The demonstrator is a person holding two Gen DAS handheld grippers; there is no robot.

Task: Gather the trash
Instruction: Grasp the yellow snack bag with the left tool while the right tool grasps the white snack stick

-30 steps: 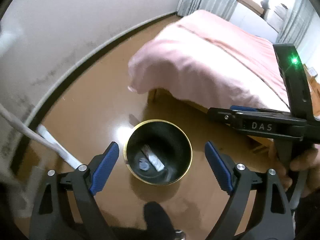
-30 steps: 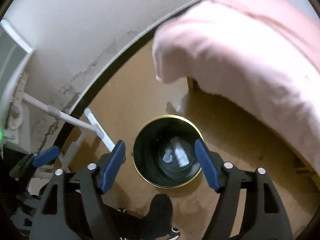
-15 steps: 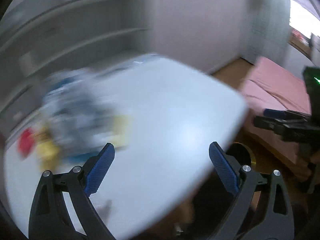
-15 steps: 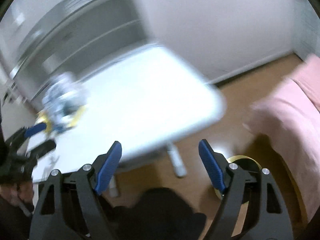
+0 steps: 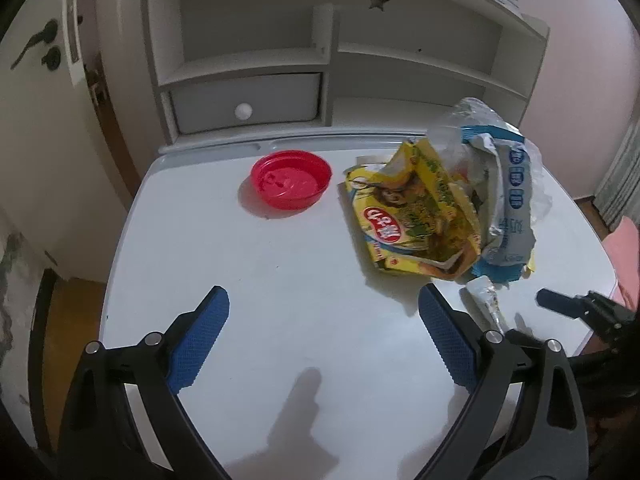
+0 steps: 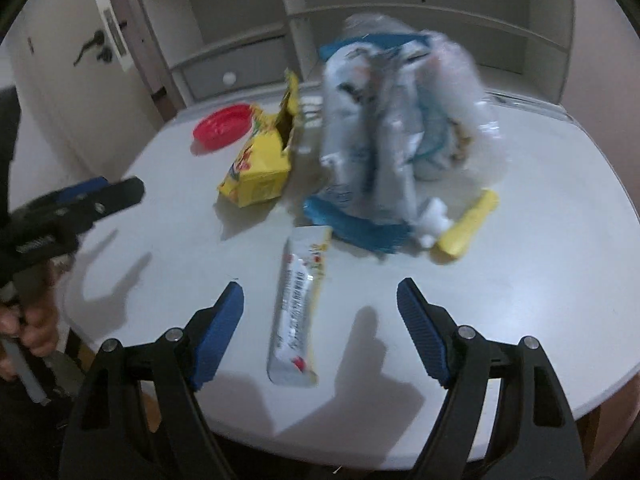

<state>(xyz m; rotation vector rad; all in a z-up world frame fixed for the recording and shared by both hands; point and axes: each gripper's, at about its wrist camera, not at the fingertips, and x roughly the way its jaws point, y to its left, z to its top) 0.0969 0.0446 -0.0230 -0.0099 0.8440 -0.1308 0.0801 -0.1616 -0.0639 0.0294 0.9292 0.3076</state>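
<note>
Right wrist view: right hand-held gripper (image 6: 320, 308) gapes wide (empty) — silver wrapper (image 6: 298, 308) lies between its fingers.

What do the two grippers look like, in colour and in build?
The left gripper and the right gripper look alike: black plastic arms that fork apart, silver round rivets at the joints, and blue fingertips with a fine grid texture. No cables or sleeves are visible.

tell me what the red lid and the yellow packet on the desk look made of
Red lid: likely rigid moulded plastic, semi-glossy, with an even raised rim. Yellow packet: apparently thin printed film or foil, shiny, creased and torn open, though it looks boxier in the right wrist view.
</note>
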